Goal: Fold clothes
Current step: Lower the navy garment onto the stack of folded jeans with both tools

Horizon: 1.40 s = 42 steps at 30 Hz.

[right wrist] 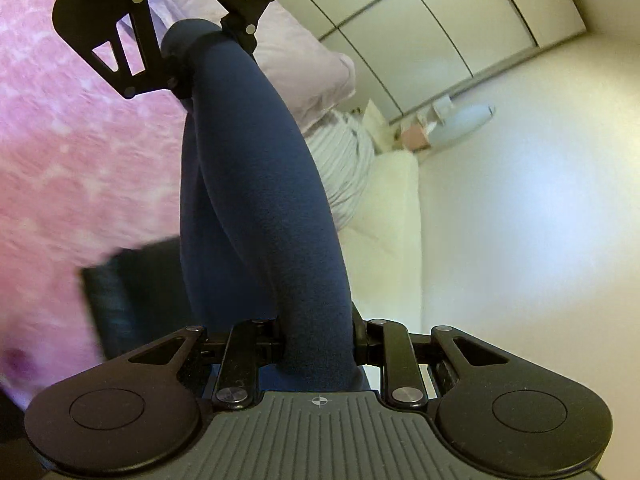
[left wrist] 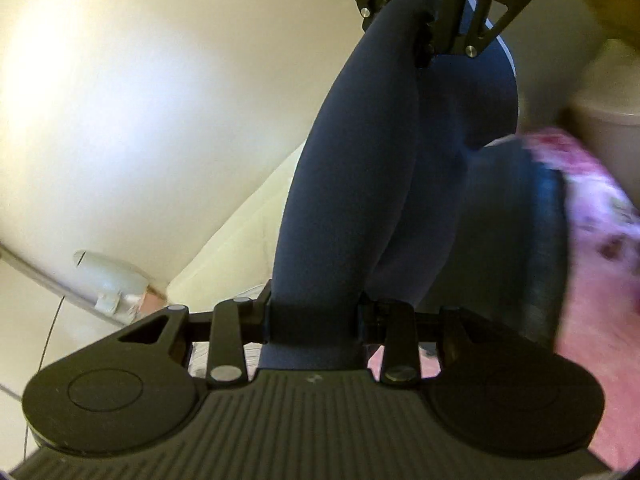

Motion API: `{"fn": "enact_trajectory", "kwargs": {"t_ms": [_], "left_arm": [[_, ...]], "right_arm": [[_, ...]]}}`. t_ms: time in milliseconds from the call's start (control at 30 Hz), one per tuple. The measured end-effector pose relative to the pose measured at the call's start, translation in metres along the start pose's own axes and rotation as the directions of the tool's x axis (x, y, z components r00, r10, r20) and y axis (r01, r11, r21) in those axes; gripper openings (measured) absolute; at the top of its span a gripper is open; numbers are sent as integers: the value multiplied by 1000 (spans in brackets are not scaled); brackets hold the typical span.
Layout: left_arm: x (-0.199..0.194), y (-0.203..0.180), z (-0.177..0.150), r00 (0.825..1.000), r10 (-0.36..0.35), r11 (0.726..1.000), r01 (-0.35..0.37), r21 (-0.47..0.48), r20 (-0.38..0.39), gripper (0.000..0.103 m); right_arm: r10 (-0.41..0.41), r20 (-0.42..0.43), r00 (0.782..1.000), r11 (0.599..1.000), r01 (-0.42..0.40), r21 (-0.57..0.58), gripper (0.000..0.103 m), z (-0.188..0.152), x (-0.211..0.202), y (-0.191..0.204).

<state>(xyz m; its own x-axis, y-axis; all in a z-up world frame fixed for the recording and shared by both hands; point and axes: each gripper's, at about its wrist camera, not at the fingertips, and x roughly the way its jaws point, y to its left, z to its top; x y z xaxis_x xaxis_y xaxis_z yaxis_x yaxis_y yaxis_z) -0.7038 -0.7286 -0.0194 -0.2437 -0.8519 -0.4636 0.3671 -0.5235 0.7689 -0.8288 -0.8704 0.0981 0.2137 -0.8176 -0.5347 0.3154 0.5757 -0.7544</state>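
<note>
Holding: we have the navy garment (left wrist: 360, 184) strung in the air between our two grippers, above the pink bed (right wrist: 80, 152)
Bed: pink cover below us, with a pale pillow (right wrist: 312, 68), a striped cloth (right wrist: 344, 160) and a dark folded piece (right wrist: 132, 300) lying on it; blur hides their detail
Garment's long axis: it runs straight from one pair of jaws to the other, bunched into two rope-like rolls side by side, so each end points into a gripper
Lie from the jaws: dead ahead of both; neither hand is nearer, as each has an end
Left gripper (left wrist: 316, 320): jaws closed tight on one end of the cloth
Right gripper (right wrist: 320, 344): jaws likewise clamped on the other end; in the left wrist view it shows far up the roll (left wrist: 440, 40)
Slack: a part of the cloth sags towards the bed at mid-span
Coming move, as we judge: bring the ends together or lay the span flat; the rolled cloth will want spreading first
</note>
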Motion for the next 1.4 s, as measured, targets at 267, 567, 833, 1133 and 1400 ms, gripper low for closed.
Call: {"fn": "enact_trajectory", "kwargs": {"t_ms": [267,567,833,1133,1400], "left_arm": [[123,-84,7,986,-63,996,52,-79,-152,33],[139,-165,-28,959,-152,988,148,-35,-239,44],[128,-154,-33,963,-163,984,173,29,-215,39],[128,-175,-45,965,-161,978,184,95,-206,42],[98,-156,-54,969,-139,989,148,27,-203,49]], "right_arm": [[51,125,991,994,-38,-103,23,-97,126,-8],[265,89,960,960,-255,-113,33,-162,149,65],[260,36,965,964,-257,-74,34,-171,137,61],[286,-43,957,958,-287,-19,26,-164,138,76],[288,-69,955,956,-291,-40,26,-168,138,74]]}}
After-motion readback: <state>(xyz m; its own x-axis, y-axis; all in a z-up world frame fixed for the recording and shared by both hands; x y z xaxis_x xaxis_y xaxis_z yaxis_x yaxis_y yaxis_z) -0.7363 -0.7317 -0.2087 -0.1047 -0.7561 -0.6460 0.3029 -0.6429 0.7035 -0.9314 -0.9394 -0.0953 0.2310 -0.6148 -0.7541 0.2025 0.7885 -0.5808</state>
